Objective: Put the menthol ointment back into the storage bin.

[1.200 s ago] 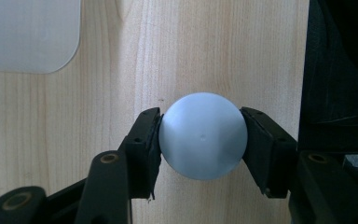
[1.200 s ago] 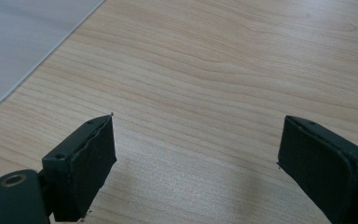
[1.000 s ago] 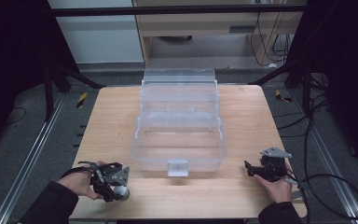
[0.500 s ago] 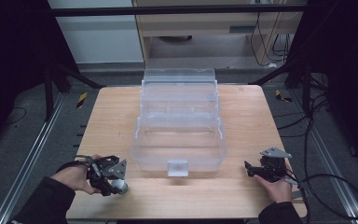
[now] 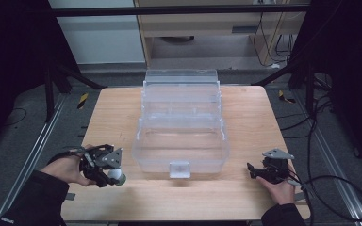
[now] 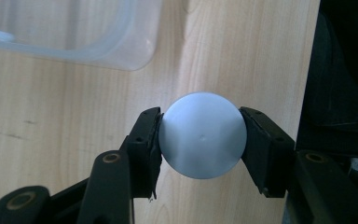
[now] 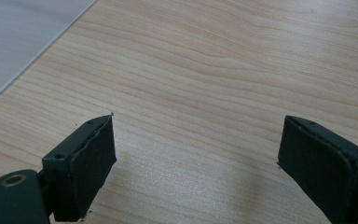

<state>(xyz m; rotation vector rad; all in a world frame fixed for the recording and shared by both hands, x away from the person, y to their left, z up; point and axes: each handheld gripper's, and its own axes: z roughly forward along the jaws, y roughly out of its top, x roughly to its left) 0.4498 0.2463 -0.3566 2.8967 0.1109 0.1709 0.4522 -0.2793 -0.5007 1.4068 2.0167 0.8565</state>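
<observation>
A pale grey-blue ball [image 6: 203,135] sits between the black jaws of my left gripper [image 6: 200,140], which is shut on it just above the wooden table. From above, that ball [image 5: 118,177] and left gripper [image 5: 107,170] lie at the table's front left, just left of the clear plastic box [image 5: 181,127]. My right gripper [image 5: 250,172] rests at the front right, right of the box. Its jaws stand wide apart over bare wood, open and holding nothing [image 7: 196,158].
The clear tiered box with its lid up fills the table's middle, its front latch [image 5: 179,168] facing me. A box corner [image 6: 135,56] lies close ahead of the left gripper. The table's edge [image 6: 310,84] is right beside the ball. Cables [image 5: 330,183] trail off at the right.
My left gripper, with the ball in it, has shifted left and slightly away from the front edge. The right gripper has stayed where it was.
</observation>
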